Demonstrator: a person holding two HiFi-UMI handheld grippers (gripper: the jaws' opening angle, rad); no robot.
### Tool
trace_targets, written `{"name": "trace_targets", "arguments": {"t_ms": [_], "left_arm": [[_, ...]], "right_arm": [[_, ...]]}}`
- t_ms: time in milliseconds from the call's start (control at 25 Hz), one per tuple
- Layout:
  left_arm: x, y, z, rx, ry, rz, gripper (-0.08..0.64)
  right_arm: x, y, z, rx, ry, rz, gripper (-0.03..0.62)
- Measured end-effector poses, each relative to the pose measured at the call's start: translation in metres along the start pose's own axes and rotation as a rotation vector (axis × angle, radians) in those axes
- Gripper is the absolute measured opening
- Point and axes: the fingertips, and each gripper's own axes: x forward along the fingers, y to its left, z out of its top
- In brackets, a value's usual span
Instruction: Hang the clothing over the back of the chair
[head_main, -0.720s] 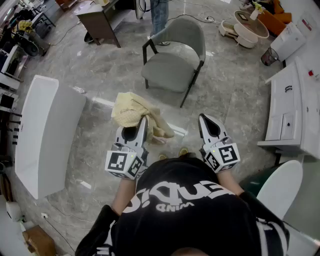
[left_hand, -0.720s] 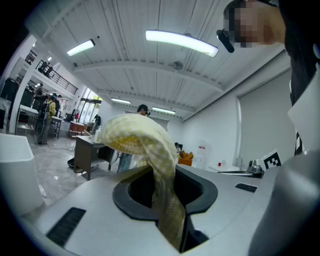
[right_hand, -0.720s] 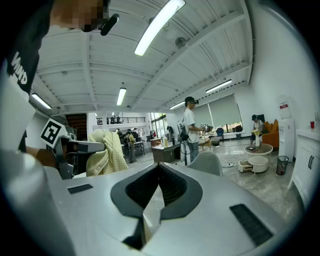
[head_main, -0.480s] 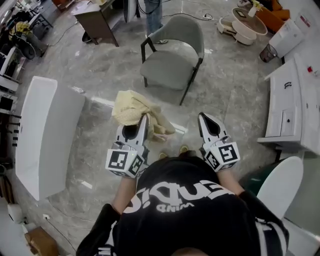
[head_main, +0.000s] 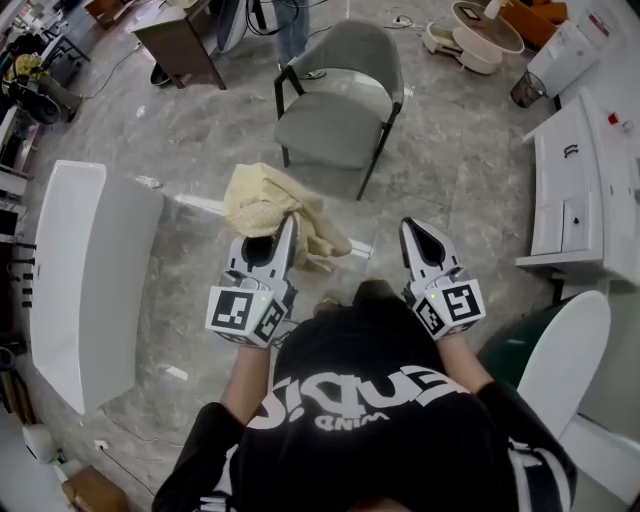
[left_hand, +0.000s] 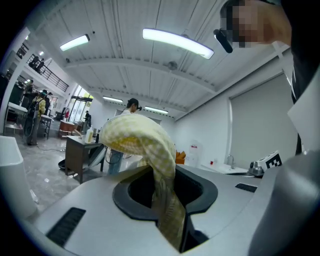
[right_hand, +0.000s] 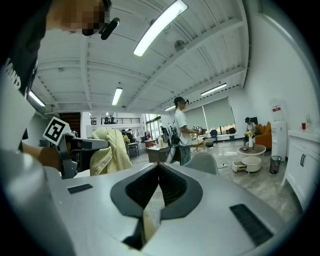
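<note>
The left gripper (head_main: 288, 228) has its jaws pinched on yellow checked clothing (head_main: 262, 200). At its 3 o'clock, the right gripper (head_main: 412, 228) is closed and empty. A grey chair (head_main: 335, 125) stands at 12 o'clock.

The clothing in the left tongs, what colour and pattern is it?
The clothing is a pale yellow-and-white check, clearest in the left gripper view.

Bright, even light from ceiling tube lights (left_hand: 175, 42); faint sheen on the marble floor (head_main: 190, 150). Gripper views bulge and darken at the corners; the clothing (left_hand: 160, 170) near the lens looks soft.
</note>
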Motion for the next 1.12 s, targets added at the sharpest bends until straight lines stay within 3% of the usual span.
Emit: {"name": "trace_targets", "arguments": {"t_ms": [600,1120], "left_arm": [[0.032,0.056,0.004,0.025,-0.002,-0.016,0.1],[0.124,0.113,0.032,0.033,0.003,-0.019,0.1]], "right_arm": [[0.059,-0.002,-0.014,0.021,-0.002,-0.037,0.014],[0.155,-0.052,0.005,0.038,0.008,-0.04,0.014]]}}
